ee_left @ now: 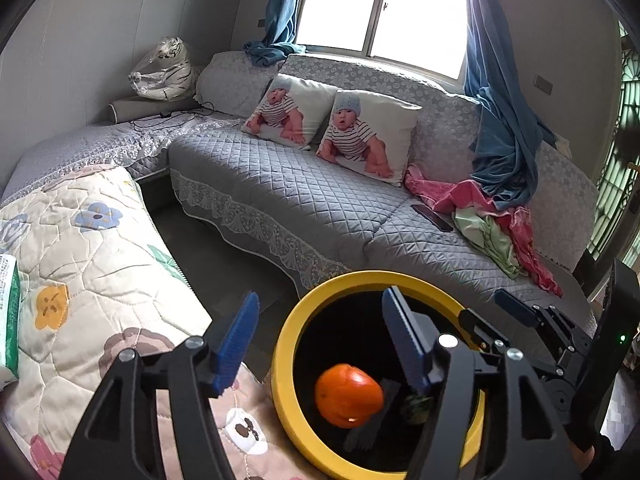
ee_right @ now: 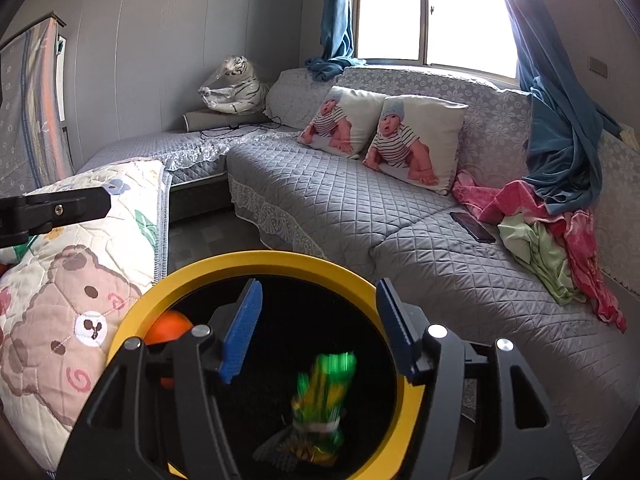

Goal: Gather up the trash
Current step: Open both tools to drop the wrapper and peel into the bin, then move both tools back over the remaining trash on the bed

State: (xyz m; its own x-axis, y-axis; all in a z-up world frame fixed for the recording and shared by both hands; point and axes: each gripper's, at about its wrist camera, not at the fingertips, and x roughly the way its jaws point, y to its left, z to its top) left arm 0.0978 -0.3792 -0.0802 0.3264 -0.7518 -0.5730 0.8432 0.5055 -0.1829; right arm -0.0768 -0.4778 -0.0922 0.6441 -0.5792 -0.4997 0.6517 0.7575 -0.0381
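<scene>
A round bin with a yellow rim and black inside stands below both grippers; it also shows in the right wrist view. An orange fruit-like piece is in the bin, seen also in the right wrist view. A green and yellow wrapper, blurred, is inside the bin under my right gripper, which is open and empty. My left gripper is open and empty over the bin's left rim. The right gripper shows at the bin's right side.
A quilted floral cover lies on a table at left, with a white and green pack on it. A grey sofa stands behind the bin, with two baby-print cushions, a phone and pink and green cloths.
</scene>
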